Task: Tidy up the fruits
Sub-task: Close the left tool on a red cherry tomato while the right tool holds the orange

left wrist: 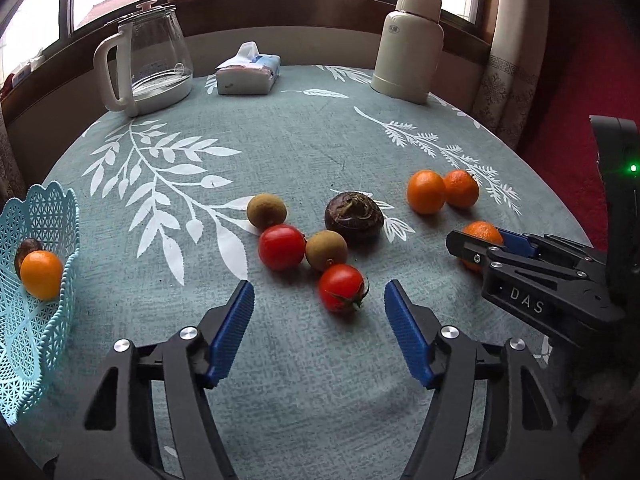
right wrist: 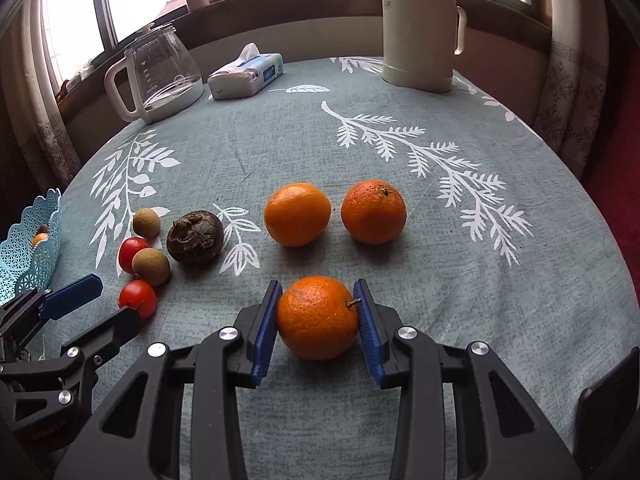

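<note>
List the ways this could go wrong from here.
1. The right gripper has its pads against the near orange; a round, stemmed fruit may slip or roll out when lifted.
2. The open left gripper straddles a tomato touching a brown fruit; closing may nudge the cluster rolling.

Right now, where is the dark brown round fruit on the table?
In the right wrist view the dark brown fruit lies left of centre on the tablecloth, right of the two tan fruits and left of the orange.

Matt woven cloth over the table [right wrist: 280,152], glossy smooth tomatoes [left wrist: 281,247], dimpled orange [right wrist: 318,317] peel, perforated plastic basket [left wrist: 44,216], ribbed blue pads [right wrist: 370,326], clear glass kettle [left wrist: 158,52]
</note>
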Available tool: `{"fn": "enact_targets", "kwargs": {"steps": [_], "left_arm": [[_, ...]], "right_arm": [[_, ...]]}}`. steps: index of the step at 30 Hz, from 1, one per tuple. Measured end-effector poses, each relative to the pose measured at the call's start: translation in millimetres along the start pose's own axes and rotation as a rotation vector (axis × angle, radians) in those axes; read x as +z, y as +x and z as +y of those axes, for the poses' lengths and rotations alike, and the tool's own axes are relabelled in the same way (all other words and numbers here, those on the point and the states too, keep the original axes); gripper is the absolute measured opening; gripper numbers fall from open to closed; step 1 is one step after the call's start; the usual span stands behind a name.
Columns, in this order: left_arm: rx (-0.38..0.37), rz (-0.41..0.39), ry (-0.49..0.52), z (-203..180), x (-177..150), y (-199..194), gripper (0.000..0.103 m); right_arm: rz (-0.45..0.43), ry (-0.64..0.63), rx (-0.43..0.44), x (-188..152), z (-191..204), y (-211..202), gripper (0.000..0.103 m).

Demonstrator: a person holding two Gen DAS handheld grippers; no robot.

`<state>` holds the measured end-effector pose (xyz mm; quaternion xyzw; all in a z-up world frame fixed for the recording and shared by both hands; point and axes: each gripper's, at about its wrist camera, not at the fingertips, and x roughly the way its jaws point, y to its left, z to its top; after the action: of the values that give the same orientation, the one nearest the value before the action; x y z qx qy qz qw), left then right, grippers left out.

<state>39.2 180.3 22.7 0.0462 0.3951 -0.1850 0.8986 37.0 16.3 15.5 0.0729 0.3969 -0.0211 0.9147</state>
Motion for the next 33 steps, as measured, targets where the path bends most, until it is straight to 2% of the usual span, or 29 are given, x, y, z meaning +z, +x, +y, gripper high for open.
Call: {"fn": "enact_targets", "kwargs": {"steps": [4, 9, 14, 33], "left_arm": [[-0.02, 0.024, -0.013, 2.0, 0.2, 6.4, 0.044], [-0.044, 0.026, -0.013, 2.1, 0.4, 6.9, 0.038], [-0.058, 0.018, -0.003, -1.0, -0.1, 4.3, 0.027], [-0.076, 0.033, -0.039, -1.6, 4.2, 9.8, 0.026]], "right_arm": [[0.001, -0.003, -0.003, -1.0, 1.6, 0.3, 0.037], [0.01, 0.0, 0.0, -0.3, 1.9, 2.9, 0.037], [0.015, 0.005, 0.004, -0.6, 0.5, 3.9, 0.037], [0.022, -0.004, -0.003, -2.2, 2.0, 6.4, 0.038]]}}
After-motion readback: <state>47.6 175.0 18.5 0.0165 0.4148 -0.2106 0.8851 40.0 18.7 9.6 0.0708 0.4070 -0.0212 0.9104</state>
